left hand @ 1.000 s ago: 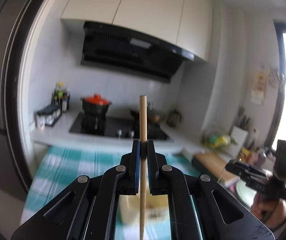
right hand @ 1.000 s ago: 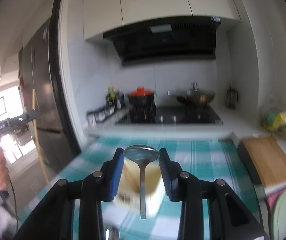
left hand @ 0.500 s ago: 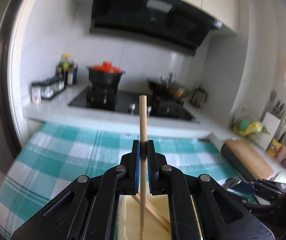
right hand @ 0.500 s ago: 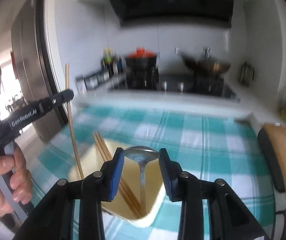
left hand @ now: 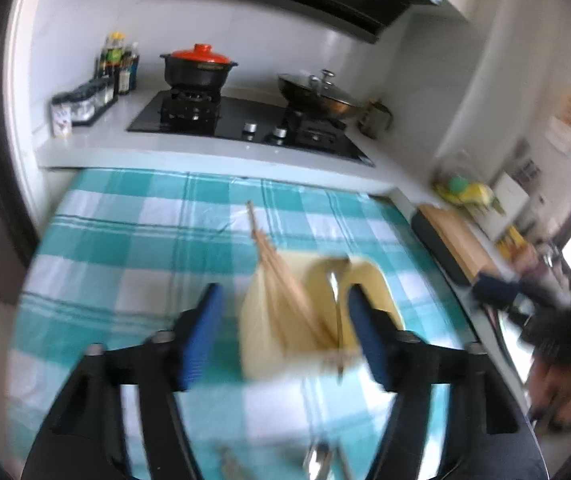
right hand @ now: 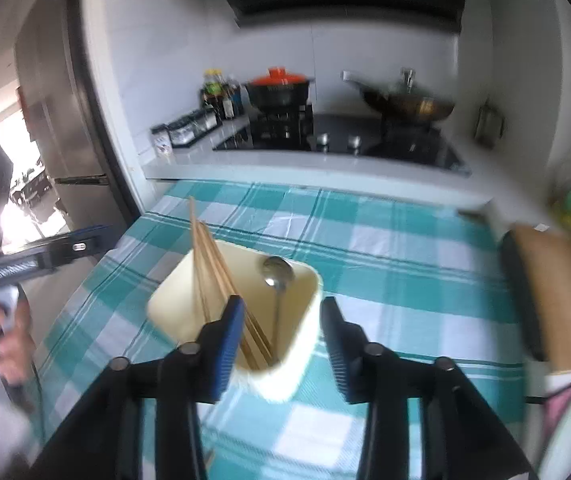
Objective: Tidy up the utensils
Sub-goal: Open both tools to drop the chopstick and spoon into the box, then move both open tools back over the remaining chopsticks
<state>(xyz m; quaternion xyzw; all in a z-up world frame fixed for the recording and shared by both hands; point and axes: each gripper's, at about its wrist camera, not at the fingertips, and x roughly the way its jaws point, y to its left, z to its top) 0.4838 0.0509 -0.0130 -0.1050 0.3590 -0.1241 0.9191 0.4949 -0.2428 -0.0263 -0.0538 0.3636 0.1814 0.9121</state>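
Both hands have tilted down toward the desk (right hand: 405, 272) since the earlier frames, and both have let go of their load: the chopstick that stood pinched in the left claw (left hand: 281, 332) and the spoon (right hand: 276, 276) that was between the pads of the right claw (right hand: 281, 334) are now inside the cream holder (right hand: 305, 328). Left claw is released and its jaws are opening, with nothing pressed between the blue pads; the holder only shows behind the gap. Right claw is also released, its jaws opening, and the holder sits just in front of its tips and partly between them, not gripped. The holder stands upright on the checked cloth (right hand: 385, 240), I think because long utensils must lean on its walls to stay together. The chopsticks (right hand: 209, 264) lean against the left wall with their tips rising above the rim, and the spoon leans toward the far right corner, bowl up, so each kind keeps its own side. Counting: one holder, one spoon in it, and a bundle of chopsticks, about four, though the blur does not let me be sure. At the low edge of the left wrist view some more utensils (left hand: 317, 460) lie on the cloth, too blurred to count, so in my judgement the task is not finished.
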